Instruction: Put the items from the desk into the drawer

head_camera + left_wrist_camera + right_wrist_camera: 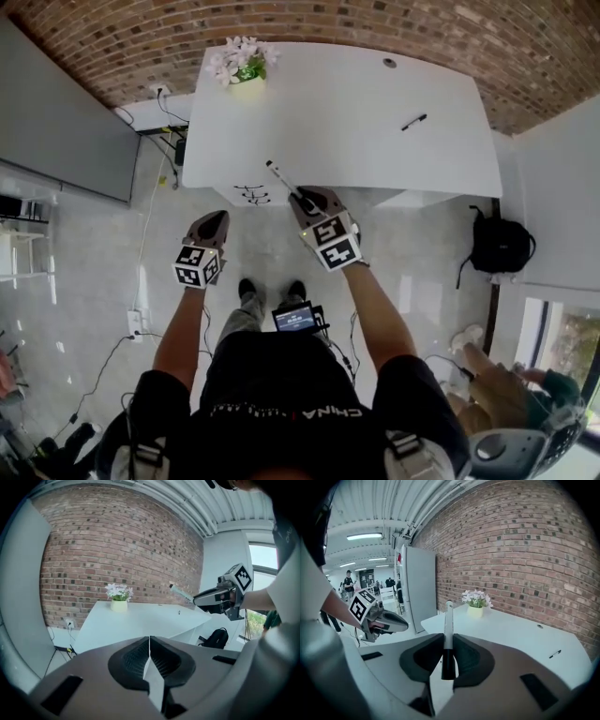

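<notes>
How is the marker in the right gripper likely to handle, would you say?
The marker looks slim, round and rigid, so it may roll on the smooth desk. Held near one end by the right gripper, it could pivot.

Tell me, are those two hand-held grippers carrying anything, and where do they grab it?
The right gripper holds a marker by its black end, the white part sticking out ahead. The left gripper is shut and empty.

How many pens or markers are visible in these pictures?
2. One marker is held in the right gripper; one dark pen lies on the white desk, toward its right side. Others may be hidden.
</notes>
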`<state>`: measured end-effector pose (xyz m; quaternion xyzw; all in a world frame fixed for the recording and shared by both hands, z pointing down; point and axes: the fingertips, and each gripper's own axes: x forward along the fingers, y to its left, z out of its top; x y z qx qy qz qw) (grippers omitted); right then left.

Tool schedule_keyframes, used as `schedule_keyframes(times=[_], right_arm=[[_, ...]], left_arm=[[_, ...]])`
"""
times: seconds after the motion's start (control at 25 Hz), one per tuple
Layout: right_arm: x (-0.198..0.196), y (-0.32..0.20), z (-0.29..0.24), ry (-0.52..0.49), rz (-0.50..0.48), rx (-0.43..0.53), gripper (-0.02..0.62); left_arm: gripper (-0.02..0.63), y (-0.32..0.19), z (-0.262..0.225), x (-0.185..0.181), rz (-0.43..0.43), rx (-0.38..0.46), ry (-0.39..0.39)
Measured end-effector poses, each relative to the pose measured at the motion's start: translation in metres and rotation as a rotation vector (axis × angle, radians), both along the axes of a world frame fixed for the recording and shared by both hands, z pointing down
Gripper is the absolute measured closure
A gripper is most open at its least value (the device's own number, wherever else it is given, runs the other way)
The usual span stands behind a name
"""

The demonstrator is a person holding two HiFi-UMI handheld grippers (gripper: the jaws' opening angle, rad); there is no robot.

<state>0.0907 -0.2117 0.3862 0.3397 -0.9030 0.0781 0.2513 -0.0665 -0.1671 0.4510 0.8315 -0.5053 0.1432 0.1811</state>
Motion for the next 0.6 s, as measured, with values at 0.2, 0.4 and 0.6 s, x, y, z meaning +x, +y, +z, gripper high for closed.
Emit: schedule_keyframes(times=[0.2,0.4,0.6], right_arm=[[-0.017,-0.002,0.029,-0.028,-0.035,0.006,0.523],[-0.032,0.004,0.069,-0.056,-0.037,0.005,0.523],[-0.045,0.013,0.118,-0.077,-0.025,-0.009,0.523]], left_arm=[[0.592,-0.015,0.051,-0.014,-0.075,-0.043,0.043],[0.565,-0.033,0.118,-0.028,-0.137,-0.103,0.099],[0.502,-0.051,0.19,-0.044,-0.243,-0.193,0.273]])
